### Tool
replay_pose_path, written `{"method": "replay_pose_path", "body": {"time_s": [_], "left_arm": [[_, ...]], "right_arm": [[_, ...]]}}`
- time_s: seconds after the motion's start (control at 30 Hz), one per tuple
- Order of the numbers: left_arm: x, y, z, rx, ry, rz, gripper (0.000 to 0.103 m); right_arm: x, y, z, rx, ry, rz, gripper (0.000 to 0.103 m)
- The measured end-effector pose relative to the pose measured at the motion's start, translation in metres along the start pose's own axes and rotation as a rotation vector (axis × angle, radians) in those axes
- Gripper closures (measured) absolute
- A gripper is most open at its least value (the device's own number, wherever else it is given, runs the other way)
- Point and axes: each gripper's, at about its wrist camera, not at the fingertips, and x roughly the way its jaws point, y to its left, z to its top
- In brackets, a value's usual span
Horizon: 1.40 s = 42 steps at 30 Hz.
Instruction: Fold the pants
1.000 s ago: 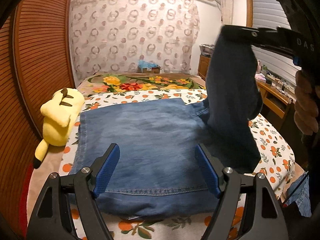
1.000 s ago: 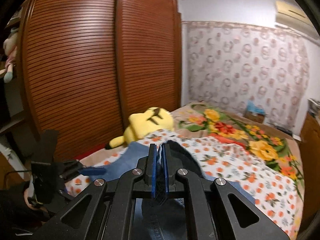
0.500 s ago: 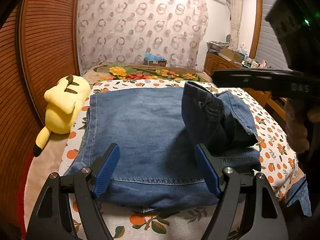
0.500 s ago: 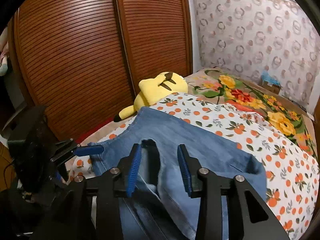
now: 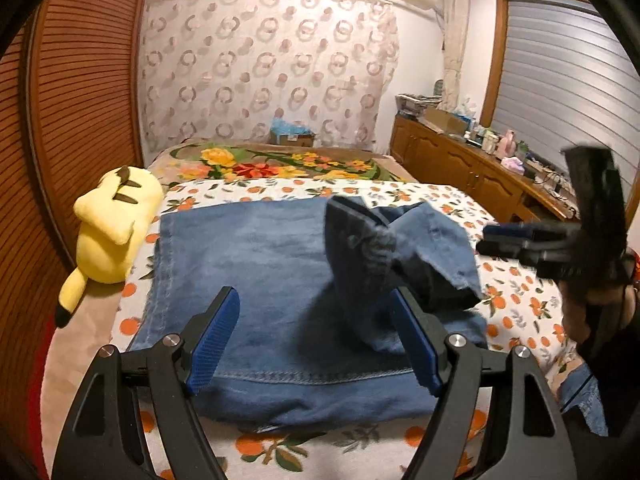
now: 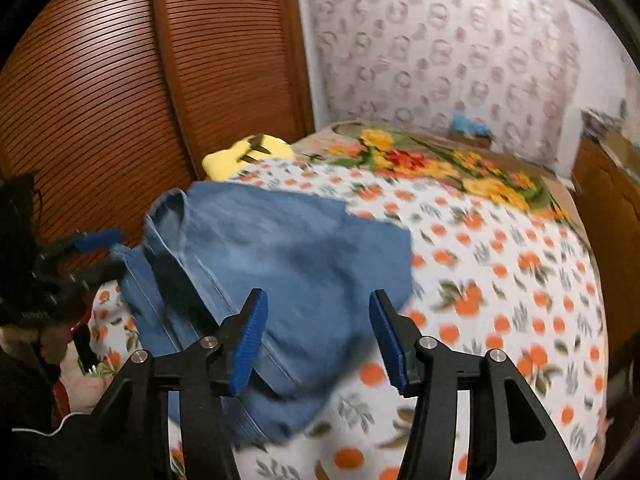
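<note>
The blue denim pants (image 5: pixel 256 280) lie on the bed, partly folded, with a crumpled leg end (image 5: pixel 392 252) heaped on their right side. My left gripper (image 5: pixel 316 344) is open and empty, just above the pants' near hem. My right gripper (image 6: pixel 316 340) is open and empty, above the pants (image 6: pixel 280 264) at their near edge. It also shows in the left wrist view (image 5: pixel 516 240) at the right, clear of the cloth. The left gripper shows at the left of the right wrist view (image 6: pixel 92 252).
The bed has an orange-print sheet (image 6: pixel 500 272) and a floral blanket (image 5: pixel 280 160) at the far end. A yellow plush toy (image 5: pixel 112 224) lies at the bed's left edge by the wooden slatted wardrobe (image 6: pixel 160 80). A wooden cabinet (image 5: pixel 460 164) stands at the right.
My right gripper carried the lifted pant leg over, lowered it, opened and let it drop onto the pants, then drew back to the right. My left gripper stayed open.
</note>
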Motion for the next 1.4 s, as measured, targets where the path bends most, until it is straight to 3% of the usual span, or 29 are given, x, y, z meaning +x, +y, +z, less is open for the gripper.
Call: {"method": "replay_pose_path", "body": {"time_s": [0.3, 0.5, 0.67, 0.73, 0.77, 0.83, 1.13, 1.4], "left_arm": [[0.022, -0.021, 0.016, 0.067, 0.018, -0.053, 0.028], [0.038, -0.019, 0.021, 0.069, 0.049, -0.071, 0.051], [0.044, -0.013, 0.025, 0.060, 0.055, -0.108, 0.081], [0.046, -0.013, 0.024, 0.056, 0.061, -0.117, 0.087], [0.045, -0.014, 0.023, 0.057, 0.062, -0.114, 0.089], [0.041, -0.015, 0.020, 0.054, 0.054, -0.105, 0.090], [-0.027, -0.008, 0.019, -0.013, -0.100, -0.098, 0.091], [-0.053, 0.012, 0.009, -0.058, -0.131, -0.051, 0.091]], "right_arm": [[-0.004, -0.004, -0.025, 0.105, 0.031, 0.039, 0.043], [0.025, -0.017, -0.027, 0.168, 0.075, 0.096, 0.043], [0.043, -0.032, -0.025, 0.230, 0.095, 0.170, 0.044], [0.045, -0.033, -0.021, 0.227, 0.084, 0.202, 0.067], [0.047, -0.033, -0.019, 0.220, 0.085, 0.221, 0.073], [0.047, -0.031, -0.014, 0.196, 0.075, 0.238, 0.098], [0.028, -0.012, 0.052, 0.052, -0.066, 0.262, 0.101], [0.042, 0.037, 0.108, -0.080, -0.118, 0.298, 0.101]]}}
